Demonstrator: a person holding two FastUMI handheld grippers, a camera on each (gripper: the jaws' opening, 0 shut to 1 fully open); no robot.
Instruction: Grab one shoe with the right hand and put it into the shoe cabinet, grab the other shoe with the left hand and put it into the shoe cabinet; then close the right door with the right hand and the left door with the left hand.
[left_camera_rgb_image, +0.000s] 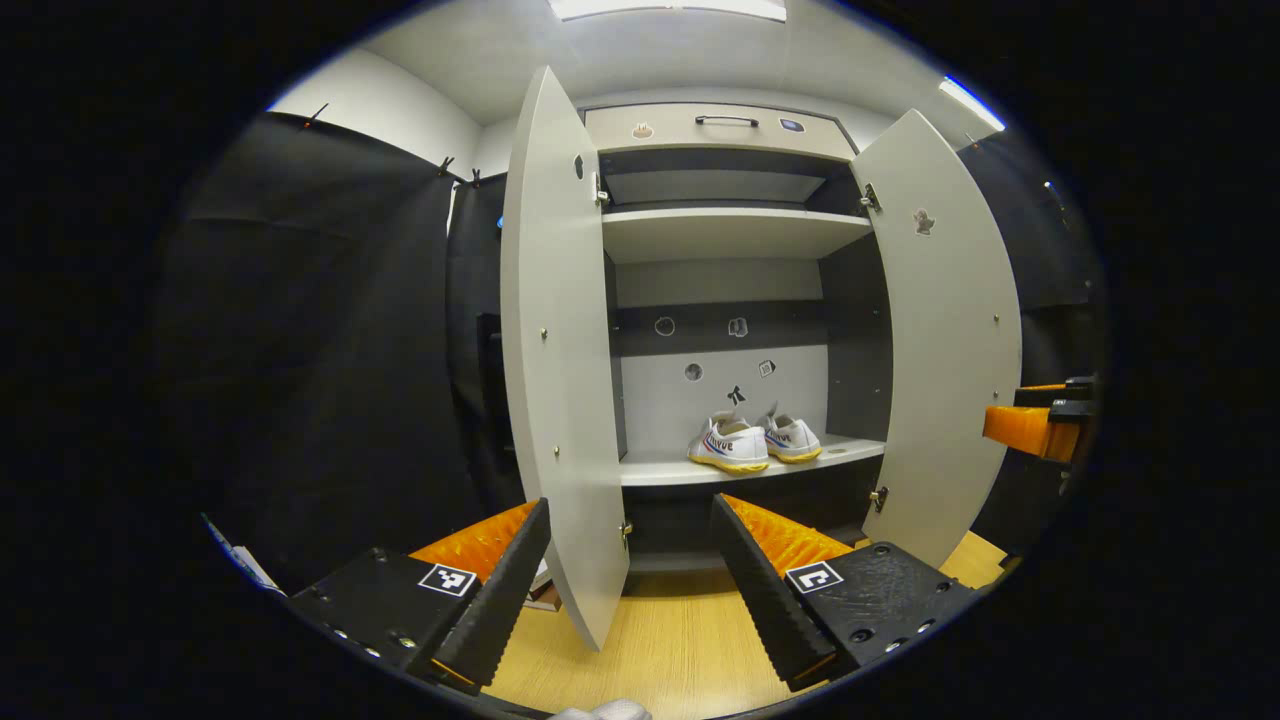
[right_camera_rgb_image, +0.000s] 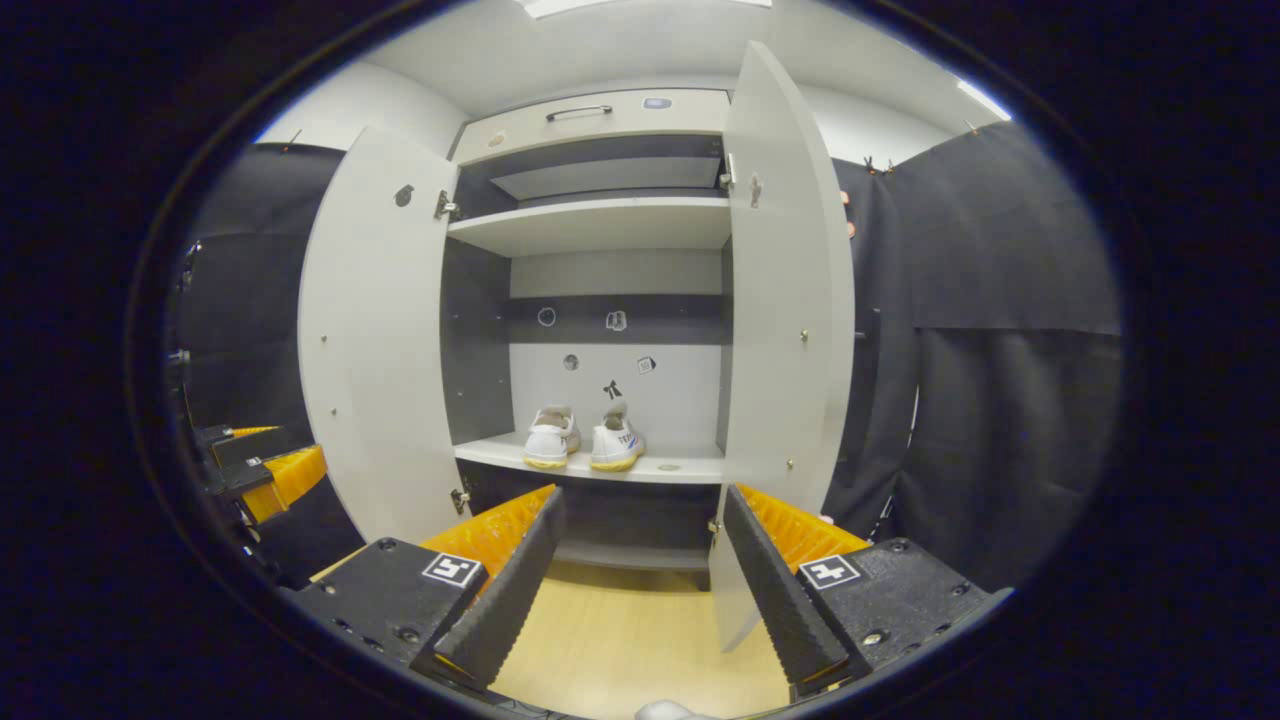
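Two white shoes (left_camera_rgb_image: 728, 445) (left_camera_rgb_image: 793, 438) stand side by side on the lower shelf (left_camera_rgb_image: 660, 468) of the shoe cabinet. They appear again in the right gripper view (right_camera_rgb_image: 552, 438) (right_camera_rgb_image: 616, 440). Both grey doors stand wide open. My left gripper (left_camera_rgb_image: 630, 590) is open, and the lower edge of the left door (left_camera_rgb_image: 560, 350) sits between its fingers, closer to the left one. My right gripper (right_camera_rgb_image: 640, 590) is open too; the right door (right_camera_rgb_image: 790, 330) reaches down just inside its right finger. At the frame edges, each view catches the other gripper (left_camera_rgb_image: 1035, 420) (right_camera_rgb_image: 270, 470).
An upper shelf (left_camera_rgb_image: 730, 232) and a top drawer with a dark handle (left_camera_rgb_image: 727, 121) sit above the shoes. Light wooden floor (right_camera_rgb_image: 620, 640) lies in front of the cabinet. Black cloth walls (right_camera_rgb_image: 1000, 330) flank both sides.
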